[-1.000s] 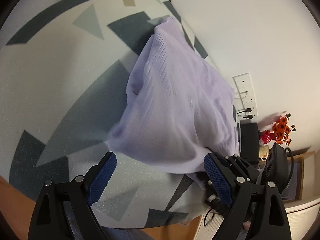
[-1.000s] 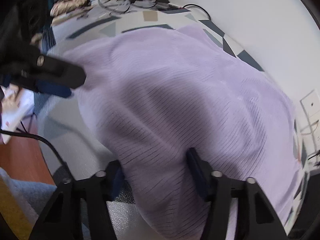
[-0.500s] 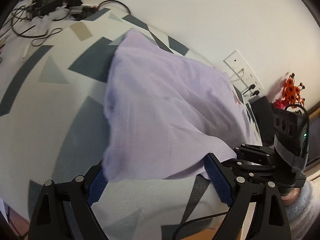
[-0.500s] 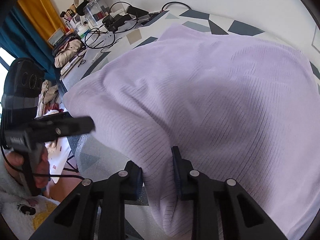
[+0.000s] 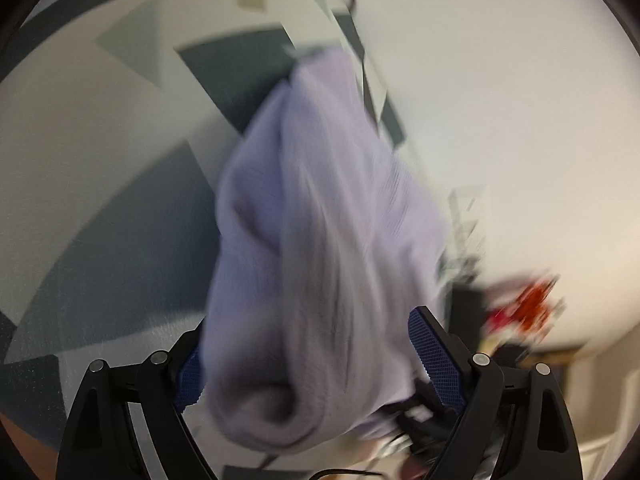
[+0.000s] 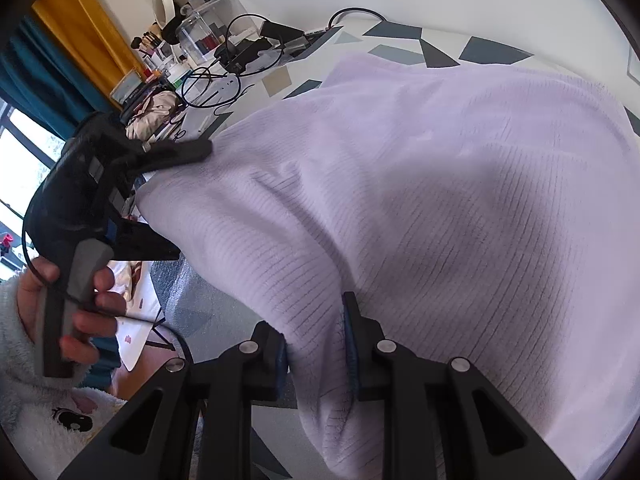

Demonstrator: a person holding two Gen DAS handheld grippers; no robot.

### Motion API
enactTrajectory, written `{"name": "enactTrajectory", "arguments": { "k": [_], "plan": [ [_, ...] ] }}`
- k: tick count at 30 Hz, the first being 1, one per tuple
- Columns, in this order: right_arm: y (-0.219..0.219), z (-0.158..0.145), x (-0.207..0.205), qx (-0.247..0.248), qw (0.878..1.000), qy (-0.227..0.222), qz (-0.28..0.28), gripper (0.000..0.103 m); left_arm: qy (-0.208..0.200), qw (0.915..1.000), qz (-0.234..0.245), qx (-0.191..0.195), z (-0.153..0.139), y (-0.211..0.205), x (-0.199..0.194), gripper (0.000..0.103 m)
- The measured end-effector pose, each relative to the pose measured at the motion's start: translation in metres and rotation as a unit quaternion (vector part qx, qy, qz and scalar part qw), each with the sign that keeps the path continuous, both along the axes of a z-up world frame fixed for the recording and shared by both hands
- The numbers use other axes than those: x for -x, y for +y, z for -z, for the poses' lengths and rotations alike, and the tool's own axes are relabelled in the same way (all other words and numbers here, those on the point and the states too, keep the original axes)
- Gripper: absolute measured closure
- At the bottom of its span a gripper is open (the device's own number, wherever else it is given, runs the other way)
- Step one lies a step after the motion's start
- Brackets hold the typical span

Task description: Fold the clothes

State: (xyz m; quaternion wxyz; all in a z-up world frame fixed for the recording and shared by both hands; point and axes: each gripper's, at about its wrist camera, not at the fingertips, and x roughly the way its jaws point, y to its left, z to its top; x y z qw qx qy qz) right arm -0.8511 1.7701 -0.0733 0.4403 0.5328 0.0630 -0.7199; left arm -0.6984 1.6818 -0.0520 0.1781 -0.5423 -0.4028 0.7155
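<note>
A lavender ribbed garment (image 6: 460, 208) lies spread and bunched on a table with a grey and white geometric cover (image 6: 492, 50). My right gripper (image 6: 316, 354) is shut on a fold at the garment's near edge, and the cloth hangs down between its fingers. In the right wrist view my left gripper (image 6: 192, 200) is held by a hand at the garment's left corner, its jaws wide apart around the cloth edge. The left wrist view is motion-blurred: the garment (image 5: 320, 240) is heaped between the spread blue pads (image 5: 434, 354) of my left gripper (image 5: 310, 360).
Cables, a power strip and clear cosmetic boxes (image 6: 208, 36) crowd the table's far left end. A white wall (image 5: 500, 100) runs along the table's back edge, with blurred red flowers (image 5: 528, 308) near it. A fluffy white sleeve (image 6: 36, 400) is at lower left.
The right gripper's fingers have closed further onto the garment fold. The left gripper has swung, blurring its view, and the cloth now sits heaped between its open fingers.
</note>
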Motion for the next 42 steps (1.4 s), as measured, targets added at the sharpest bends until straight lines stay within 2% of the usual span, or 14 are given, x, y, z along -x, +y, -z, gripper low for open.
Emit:
{"name": "enactTrajectory", "arguments": {
  "k": [2, 10, 11, 14, 19, 22, 24, 27, 30, 31, 33, 36, 39, 42],
  "plan": [
    [0.000, 0.000, 0.000, 0.002, 1.000, 0.000, -0.005, 0.080, 0.020, 0.9976, 0.013, 0.066, -0.005, 0.014, -0.003, 0.014],
    [0.002, 0.001, -0.003, 0.011, 1.000, 0.002, -0.013, 0.080, 0.050, 0.9910, 0.017, 0.123, -0.013, 0.030, 0.005, 0.014],
    [0.002, 0.001, -0.003, 0.012, 1.000, 0.002, -0.014, 0.080, 0.052, 0.9904, 0.017, 0.127, -0.013, 0.032, 0.007, 0.014],
    [0.001, 0.001, -0.005, 0.009, 1.000, 0.009, -0.021, 0.080, 0.018, 0.9968, -0.007, 0.077, -0.002, 0.035, 0.015, 0.014],
    [0.003, 0.001, -0.006, 0.013, 0.999, 0.013, -0.030, 0.081, 0.033, 0.9956, 0.018, 0.086, -0.005, 0.046, 0.022, 0.015],
    [0.002, 0.001, -0.007, 0.013, 0.999, 0.016, -0.038, 0.081, 0.032, 0.9950, 0.018, 0.093, -0.005, 0.044, 0.026, 0.027],
    [0.001, 0.002, -0.007, 0.012, 0.999, 0.016, -0.041, 0.080, 0.023, 0.9936, 0.011, 0.110, -0.004, 0.040, 0.025, 0.054],
    [0.003, 0.001, -0.002, 0.019, 0.999, -0.003, -0.039, 0.074, 0.014, 0.9936, 0.008, 0.112, -0.002, 0.034, 0.023, 0.064],
    [0.014, -0.006, 0.001, 0.035, 0.998, -0.022, -0.037, 0.067, 0.005, 0.9943, 0.006, 0.106, 0.000, 0.029, 0.022, 0.067],
    [0.024, -0.012, 0.002, 0.045, 0.998, -0.020, -0.029, 0.065, 0.002, 0.9941, 0.006, 0.108, -0.001, 0.028, 0.021, 0.068],
    [0.048, -0.025, 0.005, 0.069, 0.998, -0.008, -0.006, 0.043, 0.000, 0.9927, 0.007, 0.121, -0.003, 0.029, 0.021, 0.068],
    [0.106, -0.044, 0.022, 0.114, 0.991, 0.008, 0.067, 0.019, 0.004, 0.9899, 0.012, 0.141, -0.006, 0.035, 0.022, 0.068],
    [0.179, -0.049, 0.050, 0.147, 0.976, -0.001, 0.164, 0.015, 0.005, 0.9876, 0.017, 0.156, -0.008, 0.038, 0.022, 0.068],
    [0.251, -0.035, 0.084, 0.139, 0.952, -0.024, 0.273, 0.015, 0.004, 0.9838, 0.021, 0.178, -0.011, 0.042, 0.023, 0.068]
  ]
}}
